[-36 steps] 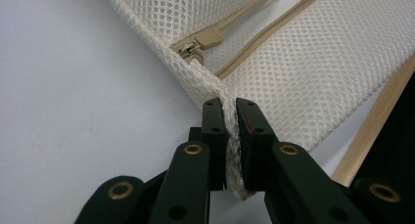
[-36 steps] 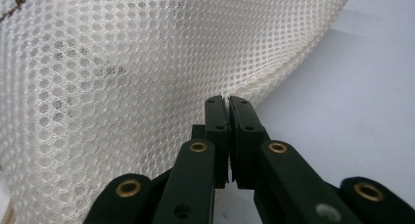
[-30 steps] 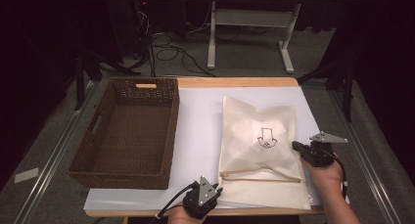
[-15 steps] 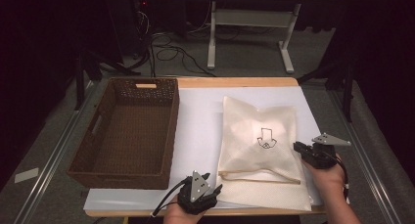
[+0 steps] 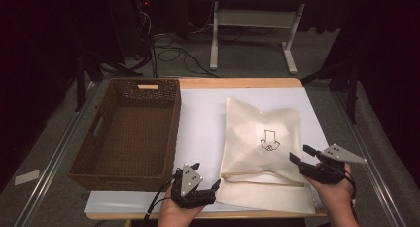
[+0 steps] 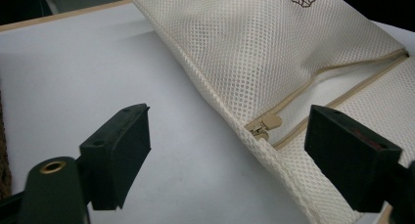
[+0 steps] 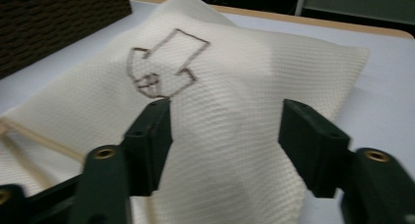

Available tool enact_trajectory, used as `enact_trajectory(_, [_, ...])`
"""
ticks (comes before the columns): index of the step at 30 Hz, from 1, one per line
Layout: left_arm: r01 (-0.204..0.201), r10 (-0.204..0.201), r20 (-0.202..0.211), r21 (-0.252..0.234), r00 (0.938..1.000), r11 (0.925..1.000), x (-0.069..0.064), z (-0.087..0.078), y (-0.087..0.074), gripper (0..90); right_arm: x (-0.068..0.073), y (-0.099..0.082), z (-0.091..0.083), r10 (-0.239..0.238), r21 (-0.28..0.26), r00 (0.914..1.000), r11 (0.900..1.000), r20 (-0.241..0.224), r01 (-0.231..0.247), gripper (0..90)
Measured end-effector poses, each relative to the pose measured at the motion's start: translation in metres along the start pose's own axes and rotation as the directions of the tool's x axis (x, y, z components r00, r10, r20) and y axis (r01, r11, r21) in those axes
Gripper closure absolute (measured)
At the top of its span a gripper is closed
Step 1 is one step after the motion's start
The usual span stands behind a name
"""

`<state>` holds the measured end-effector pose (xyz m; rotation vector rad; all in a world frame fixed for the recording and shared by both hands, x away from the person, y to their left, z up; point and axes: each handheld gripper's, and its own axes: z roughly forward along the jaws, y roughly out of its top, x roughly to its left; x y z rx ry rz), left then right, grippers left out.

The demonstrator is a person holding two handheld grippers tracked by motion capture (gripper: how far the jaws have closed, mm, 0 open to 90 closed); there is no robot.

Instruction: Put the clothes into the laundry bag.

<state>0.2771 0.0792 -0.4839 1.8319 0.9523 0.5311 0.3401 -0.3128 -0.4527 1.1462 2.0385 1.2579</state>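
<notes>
A cream mesh bag (image 5: 257, 133) with a dark arrow-shaped print lies flat on the white tabletop, its zipped end nearest me. My left gripper (image 5: 206, 174) hovers at the bag's near left corner. Its jaws have just been opening and press on nothing. In the left gripper view (image 6: 230, 150) the zip pull (image 6: 262, 126) lies on the bag (image 6: 254, 53) beyond the gap. My right gripper (image 5: 300, 153) sits at the bag's right edge. Its jaws have also just been opening. In the right gripper view (image 7: 225, 136) they stand apart above the bag (image 7: 235, 77).
A dark brown wicker basket (image 5: 174, 133) stands empty on the left half of the table, close to the bag's left side. White tabletop (image 5: 203, 118) shows between basket and bag. The wooden table edge (image 5: 237, 83) runs along the far side.
Both grippers have gone from shut to open, letting go of the bag's near end. The right hand has drawn back slightly to the right. The left hand has lifted a little.
</notes>
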Motion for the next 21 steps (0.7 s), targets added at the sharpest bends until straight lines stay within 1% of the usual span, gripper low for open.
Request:
enact_trajectory(2, [-0.009, 0.009, 0.008, 0.010, 0.9999, 0.9999, 0.000, -0.001, 0.001, 14.8, 0.010, -0.001, -0.004, -0.015, -0.008, 0.9998, 0.9999, -0.008, 0.015, 20.2])
enact_trajectory(3, [-0.019, 0.019, 0.008, 0.010, 0.9998, 0.9998, 0.000, -0.001, 0.002, 14.0, 0.016, -0.001, -0.007, -0.012, -0.008, 0.9998, 0.9999, -0.015, 0.012, 15.5])
enact_trajectory(5, [-0.024, 0.024, 0.004, 0.003, 0.9997, 0.9997, 0.000, -0.002, 0.003, 10.1, 0.027, -0.001, -0.011, -0.029, -0.018, 0.9994, 0.9994, -0.018, 0.029, 9.7])
enact_trajectory(7, [-0.030, 0.030, 0.003, 0.003, 0.9995, 0.9995, 0.000, -0.003, 0.005, 4.6, 0.035, 0.000, -0.014, -0.037, -0.025, 0.9991, 0.9990, -0.021, 0.036, 5.3])
enact_trajectory(9, [-0.035, 0.035, -0.006, 0.000, 0.9994, 0.9994, 0.000, -0.004, 0.005, 0.0, 0.042, -0.001, -0.016, -0.049, -0.029, 0.9984, 0.9984, -0.029, 0.048, 3.7])
enact_trajectory(11, [-0.043, 0.042, -0.011, -0.005, 0.9990, 0.9991, 0.000, -0.005, 0.005, 0.0, 0.046, -0.001, -0.017, -0.056, -0.029, 0.9976, 0.9980, -0.039, 0.055, 3.2])
enact_trajectory(12, [-0.039, 0.039, -0.007, -0.006, 0.9992, 0.9992, 0.001, -0.005, 0.005, 0.0, 0.047, -0.001, -0.017, -0.060, -0.029, 0.9973, 0.9978, -0.042, 0.059, 3.2])
enact_trajectory(15, [-0.039, 0.038, -0.010, -0.007, 0.9992, 0.9992, 0.001, -0.004, 0.005, 0.0, 0.048, -0.002, -0.016, -0.056, -0.018, 0.9976, 0.9983, -0.042, 0.055, 3.3])
enact_trajectory(16, [-0.039, 0.039, -0.011, -0.006, 0.9992, 0.9992, 0.001, -0.004, 0.005, 0.0, 0.047, -0.001, -0.016, -0.063, -0.024, 0.9971, 0.9978, -0.042, 0.062, 3.6])
enact_trajectory(19, [-0.035, 0.035, -0.017, -0.003, 0.9993, 0.9994, 0.002, -0.004, 0.005, 0.0, 0.047, -0.001, -0.017, -0.044, -0.027, 0.9980, 0.9987, -0.045, 0.043, 3.9])
enact_trajectory(21, [-0.031, 0.031, -0.020, 0.005, 0.9993, 0.9995, 0.003, -0.003, 0.005, 0.5, 0.047, -0.001, -0.017, -0.043, -0.025, 0.9980, 0.9988, -0.046, 0.042, 4.0])
